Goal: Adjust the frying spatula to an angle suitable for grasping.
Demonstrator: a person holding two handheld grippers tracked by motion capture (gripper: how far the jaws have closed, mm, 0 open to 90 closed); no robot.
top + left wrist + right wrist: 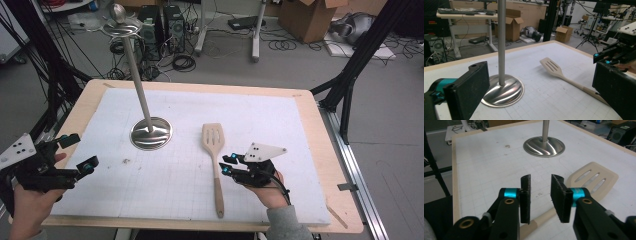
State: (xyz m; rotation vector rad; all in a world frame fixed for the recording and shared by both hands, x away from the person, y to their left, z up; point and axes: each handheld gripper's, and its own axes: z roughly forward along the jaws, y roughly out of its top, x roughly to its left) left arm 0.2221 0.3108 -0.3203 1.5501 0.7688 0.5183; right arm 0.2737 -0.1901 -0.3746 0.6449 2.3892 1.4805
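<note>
A pale wooden slotted spatula (212,136) lies on the white mat, blade toward the far side, handle toward the near edge. My right gripper (225,165) sits low beside the handle's middle, reaching in from the right. In the right gripper view its jaws (540,182) stand a narrow gap apart, with the spatula (594,182) handle running under and between them; the pads do not press on it. My left gripper (84,151) hovers at the table's left edge, wide open with nothing between its jaws (541,92). From there I see the spatula (554,68) and the right gripper (609,53) beyond it.
A tall steel stand (151,133) with a round base and thin pole rises from the mat left of the spatula, also seen as a stand (504,92) and a stand (544,146). The white mat (280,125) covers a wooden table (330,150). Desks, boxes and cables lie on the floor behind.
</note>
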